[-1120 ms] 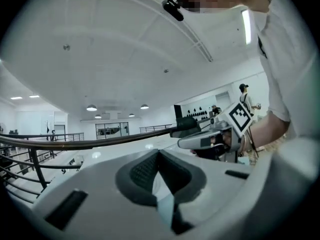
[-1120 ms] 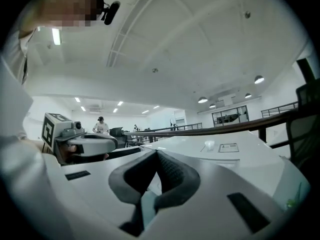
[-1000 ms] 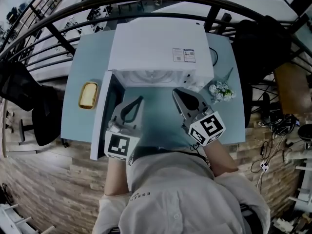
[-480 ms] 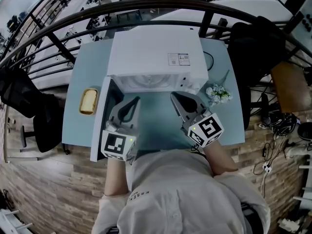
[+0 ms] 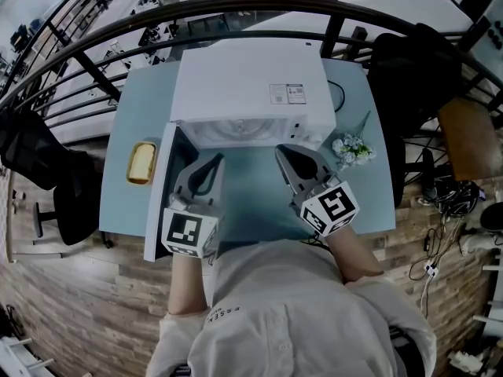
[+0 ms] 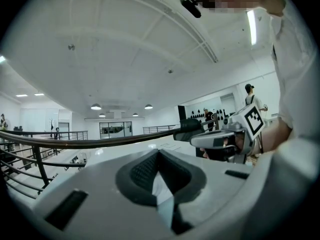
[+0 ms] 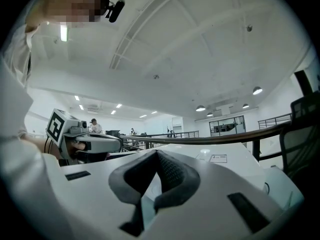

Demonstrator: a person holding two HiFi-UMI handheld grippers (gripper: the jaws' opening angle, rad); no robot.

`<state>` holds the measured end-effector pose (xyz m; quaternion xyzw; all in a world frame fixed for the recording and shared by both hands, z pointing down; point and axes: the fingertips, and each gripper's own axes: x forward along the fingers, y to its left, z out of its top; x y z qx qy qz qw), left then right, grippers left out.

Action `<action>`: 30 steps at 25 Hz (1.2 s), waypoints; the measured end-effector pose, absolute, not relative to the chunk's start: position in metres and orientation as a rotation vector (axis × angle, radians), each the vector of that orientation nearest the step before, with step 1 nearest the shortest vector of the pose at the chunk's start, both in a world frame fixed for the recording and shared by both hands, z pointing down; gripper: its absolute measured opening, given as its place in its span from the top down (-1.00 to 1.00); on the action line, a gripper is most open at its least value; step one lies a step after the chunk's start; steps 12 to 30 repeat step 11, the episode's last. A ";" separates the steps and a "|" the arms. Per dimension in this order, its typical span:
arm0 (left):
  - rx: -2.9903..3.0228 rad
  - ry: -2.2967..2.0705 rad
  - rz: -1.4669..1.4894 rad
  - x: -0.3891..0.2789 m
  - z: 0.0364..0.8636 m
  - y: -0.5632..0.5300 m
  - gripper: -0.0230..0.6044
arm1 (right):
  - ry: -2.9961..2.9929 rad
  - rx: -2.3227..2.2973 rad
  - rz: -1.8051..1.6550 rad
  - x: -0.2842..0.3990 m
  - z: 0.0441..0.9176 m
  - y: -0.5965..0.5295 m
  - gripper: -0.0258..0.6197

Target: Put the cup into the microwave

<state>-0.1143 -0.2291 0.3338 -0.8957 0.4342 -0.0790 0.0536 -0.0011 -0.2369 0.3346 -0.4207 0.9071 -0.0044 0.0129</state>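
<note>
blue table (image 5: pixel 134 100), white microwave (image 5: pixel 244 77), label (image 5: pixel 287 93) unreadable; left tongs (image 5: pixel 215 161) and right tongs (image 5: pixel 281 152) closed, empty

White microwave (image 5: pixel 247 81) stands at the back of the table (image 5: pixel 130 100), its door (image 5: pixel 160 195) swung wide open to the left.

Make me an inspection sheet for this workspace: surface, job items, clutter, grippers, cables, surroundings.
Surface: light blue table, carrying the microwave.
Job's things: white microwave, its door swung open to the left; cup: nothing seen.
Clutter: yellow loaf-like item left of the door; flower bunch by the microwave's right corner.
Grippers: left gripper and right gripper, jaws together, empty, before the open cavity.
Cables: dark cable beside the microwave; floor tangle.
Surroundings: dark railing, wood floor.
</note>
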 end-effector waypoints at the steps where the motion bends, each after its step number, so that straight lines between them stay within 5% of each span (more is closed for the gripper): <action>1: -2.721 1.322 -0.242 -0.115 0.334 -0.229 0.92 | 2.824 -1.316 -0.017 -0.001 0.335 -0.237 0.87; 30: -2.709 1.366 -0.253 -0.119 0.335 -0.224 0.92 | 2.819 -1.294 -0.035 -0.007 0.338 -0.233 0.87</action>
